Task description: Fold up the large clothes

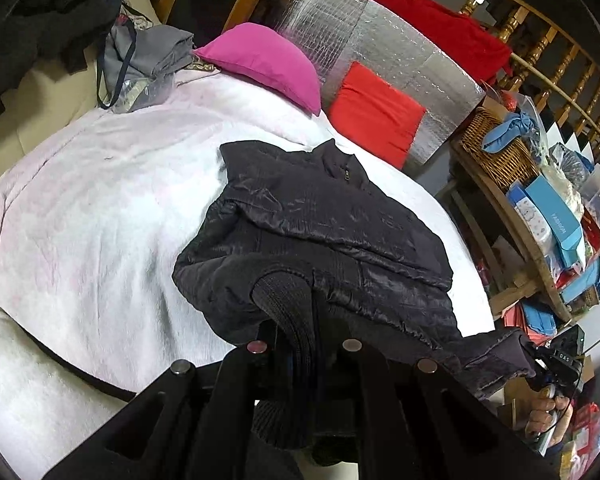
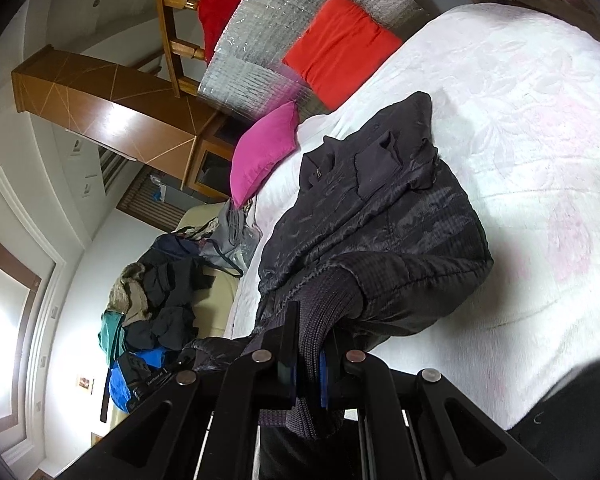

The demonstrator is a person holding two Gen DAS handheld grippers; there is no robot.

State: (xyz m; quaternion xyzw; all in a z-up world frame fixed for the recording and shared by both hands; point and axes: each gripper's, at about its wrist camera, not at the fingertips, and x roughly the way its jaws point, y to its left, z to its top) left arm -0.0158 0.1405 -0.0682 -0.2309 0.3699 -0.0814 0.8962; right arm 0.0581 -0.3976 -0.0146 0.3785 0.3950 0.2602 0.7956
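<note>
Ribbed knit hem clenched in left gripper (image 1: 300, 332) and right gripper (image 2: 308, 344); slick black jacket (image 1: 320, 232) sprawls on the white bedspread (image 1: 100, 200). Bite looks shallow, possibly; quilted shell may slip, bunching toward pink pillow (image 1: 268, 64).

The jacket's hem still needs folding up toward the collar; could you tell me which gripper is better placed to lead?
Probably neither: left gripper and right gripper both clamp the jacket ribbed hem.

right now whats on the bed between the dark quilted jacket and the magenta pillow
Nothing: in both wrist views only bare white fleecy bedspread lies between the dark quilted jacket and the magenta pillow. The left wrist view shows that stretch most plainly.
</note>
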